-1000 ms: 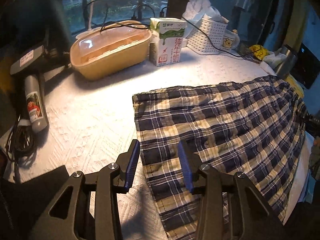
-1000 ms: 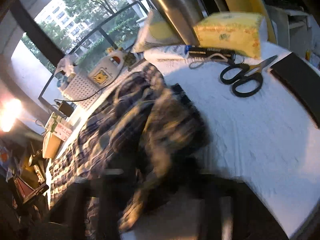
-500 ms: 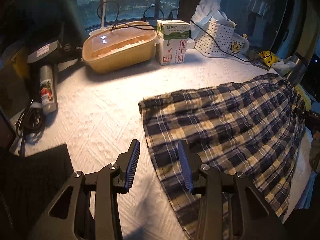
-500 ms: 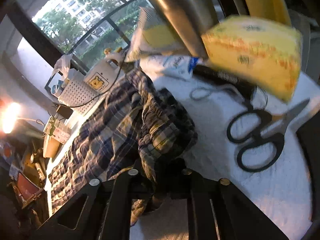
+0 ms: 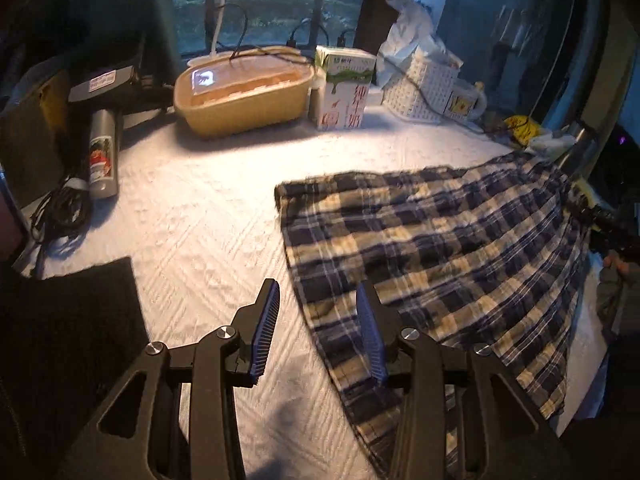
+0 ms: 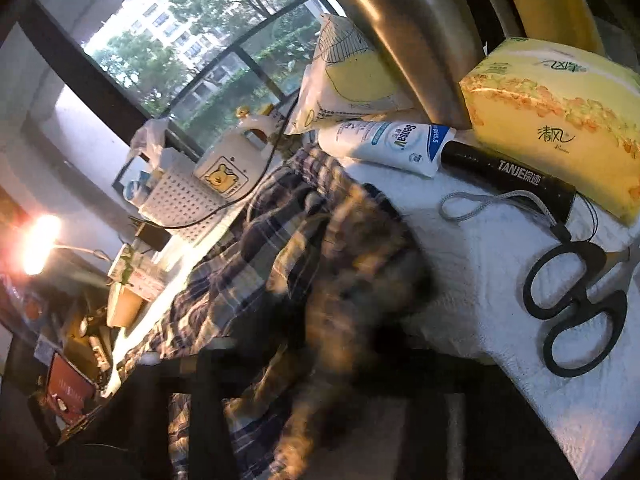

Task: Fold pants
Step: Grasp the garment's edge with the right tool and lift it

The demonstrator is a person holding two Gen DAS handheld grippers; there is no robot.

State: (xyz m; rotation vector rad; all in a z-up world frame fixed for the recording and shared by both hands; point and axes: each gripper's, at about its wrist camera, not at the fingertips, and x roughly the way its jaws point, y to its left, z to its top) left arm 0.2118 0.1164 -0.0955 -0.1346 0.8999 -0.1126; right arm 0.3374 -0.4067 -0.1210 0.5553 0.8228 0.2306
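The plaid pants [image 5: 432, 248] lie spread on the white textured table cover [image 5: 208, 216], legs' hem edge toward the left. My left gripper [image 5: 316, 324] is open and empty, hovering above the near left edge of the pants. My right gripper [image 6: 320, 360] is shut on the bunched waist end of the pants [image 6: 320, 272], which is blurred with motion; it also shows at the far right of the left wrist view [image 5: 608, 232].
Behind the pants stand a tan lidded box [image 5: 244, 92], a milk carton [image 5: 344, 88], a white basket [image 5: 420, 84] and a mug [image 5: 466, 102]. A spray can [image 5: 104, 152] and cables lie left. Scissors [image 6: 576, 304], a torch [image 6: 508, 172], a tube [image 6: 388, 140] and a tissue pack [image 6: 556, 116] lie right.
My left gripper has pulled back and risen, so the pants sit farther off. My right gripper has dragged the waist end toward the tissue pack and scissors.
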